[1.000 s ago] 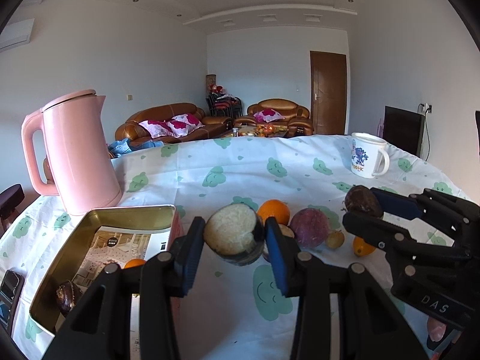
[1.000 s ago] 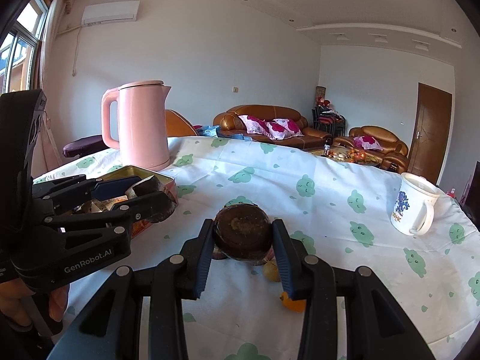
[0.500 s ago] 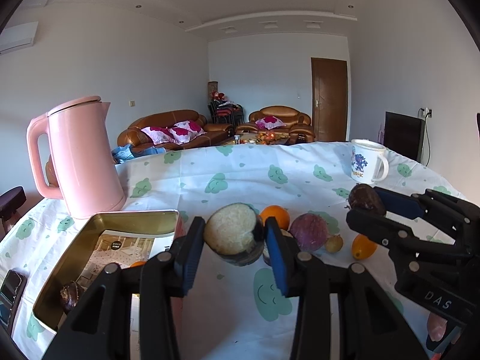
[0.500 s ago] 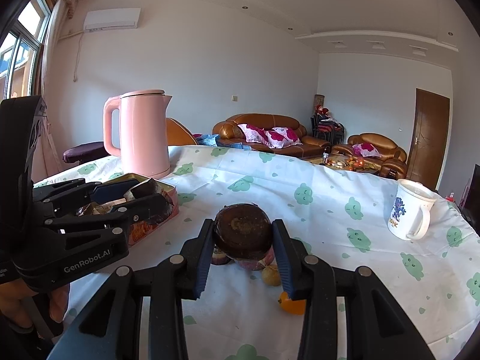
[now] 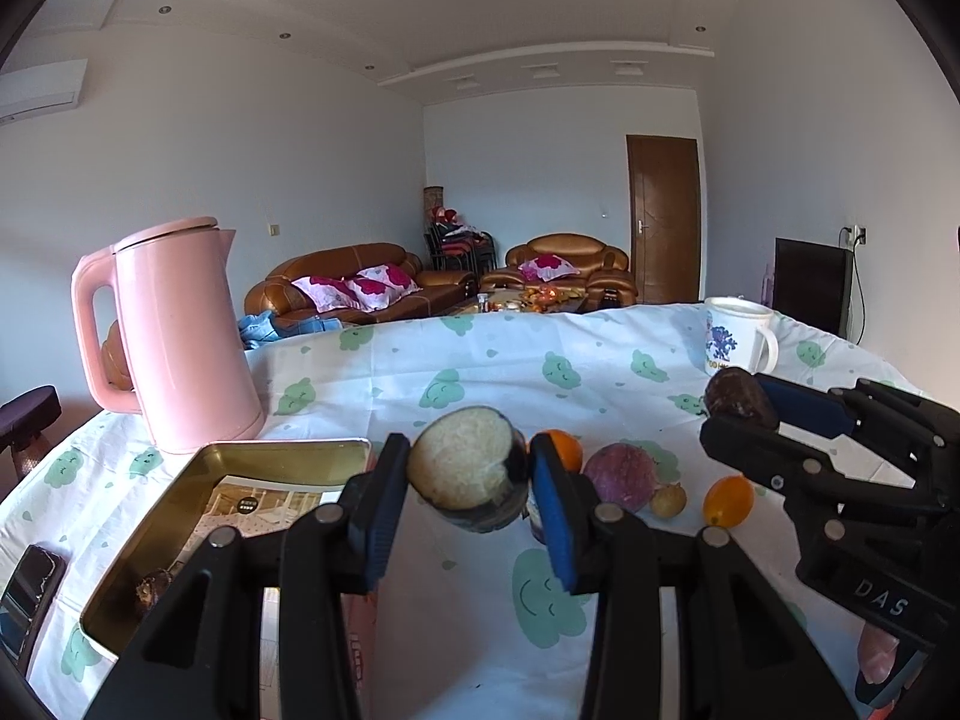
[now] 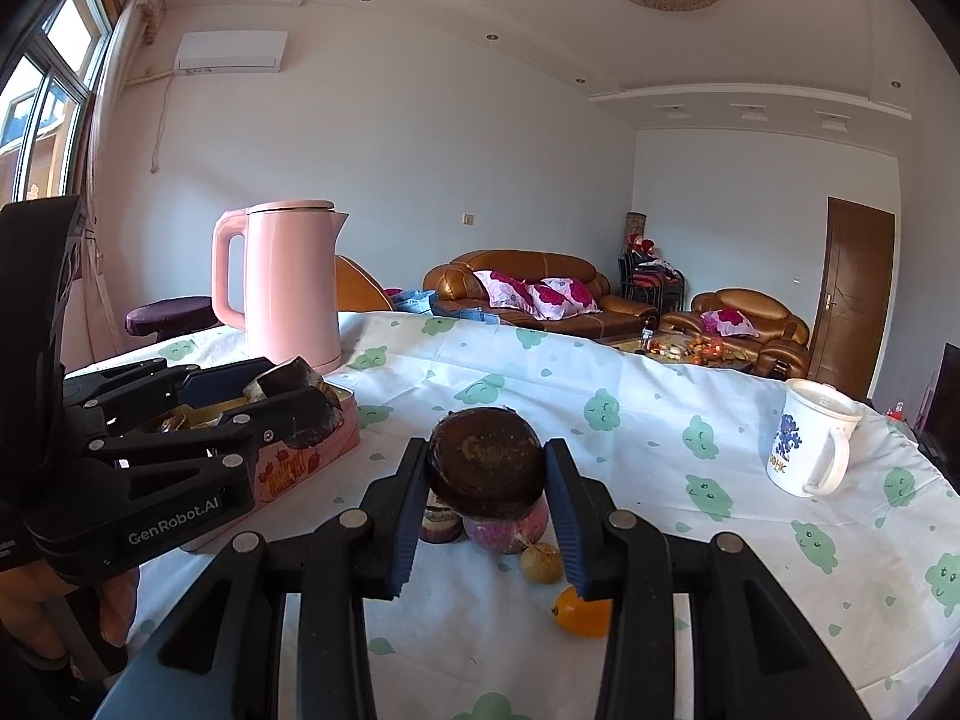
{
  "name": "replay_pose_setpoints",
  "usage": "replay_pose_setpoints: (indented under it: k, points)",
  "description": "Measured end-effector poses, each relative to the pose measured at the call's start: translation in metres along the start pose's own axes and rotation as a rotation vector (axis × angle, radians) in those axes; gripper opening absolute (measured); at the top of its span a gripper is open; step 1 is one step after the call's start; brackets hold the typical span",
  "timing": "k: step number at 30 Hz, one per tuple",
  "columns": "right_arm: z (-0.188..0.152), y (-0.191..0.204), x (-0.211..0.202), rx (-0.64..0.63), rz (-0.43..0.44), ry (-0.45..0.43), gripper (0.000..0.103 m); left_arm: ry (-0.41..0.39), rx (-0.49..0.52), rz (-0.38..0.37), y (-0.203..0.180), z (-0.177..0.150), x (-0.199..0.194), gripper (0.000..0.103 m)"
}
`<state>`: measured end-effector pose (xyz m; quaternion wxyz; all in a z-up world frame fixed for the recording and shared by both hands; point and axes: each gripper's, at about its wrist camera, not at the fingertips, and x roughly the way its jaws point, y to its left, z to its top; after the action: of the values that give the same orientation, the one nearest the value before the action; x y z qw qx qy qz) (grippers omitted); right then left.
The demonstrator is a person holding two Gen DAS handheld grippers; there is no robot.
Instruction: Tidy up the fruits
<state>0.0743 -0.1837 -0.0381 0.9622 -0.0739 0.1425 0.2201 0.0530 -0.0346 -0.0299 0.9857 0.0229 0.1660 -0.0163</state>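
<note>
Off to the left of my left tongs (image 5: pixel 468 474) lies the open gold tin (image 5: pixel 162 516), with the pink kettle (image 5: pixel 180 336) standing just behind it. My left tongs are raised above the tablecloth (image 5: pixel 480 360) and point level across it, closed onto a halved dark-skinned fruit (image 5: pixel 465 468) whose pale cut face turns toward me; both blue pads press its sides. Beyond and slightly right of those tips, on the cloth, sit an orange (image 5: pixel 561 449), a purple round fruit (image 5: pixel 621 476), a small tan fruit (image 5: pixel 668 500) and a smaller orange (image 5: pixel 728 501). My right tongs (image 6: pixel 486 471) are held level too, off the cloth and just right of the left pair, clamped on a dark brown round fruit (image 6: pixel 486 459). Directly below their tips rest the purple fruit and the small tan one. Farther right stands a white mug (image 6: pixel 807 447).
</note>
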Motion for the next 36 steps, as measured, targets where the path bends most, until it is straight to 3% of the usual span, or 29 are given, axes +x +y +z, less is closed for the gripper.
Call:
replay_pose_setpoints:
  k: [17,24,36]
  points:
    - [0.002,0.016,-0.007,-0.079,-0.026,-0.034,0.04,-0.05,-0.002,0.024,0.007,-0.001,-0.008,0.042]
    - [0.015,0.024,0.003,-0.088,0.028,-0.019,0.04,-0.035,-0.029,0.046,0.022,-0.001,-0.009,0.042]
    - [0.056,0.059,0.028,-0.154,0.148,-0.018,0.04,0.008,-0.09,0.151,0.075,-0.001,-0.01,0.042]
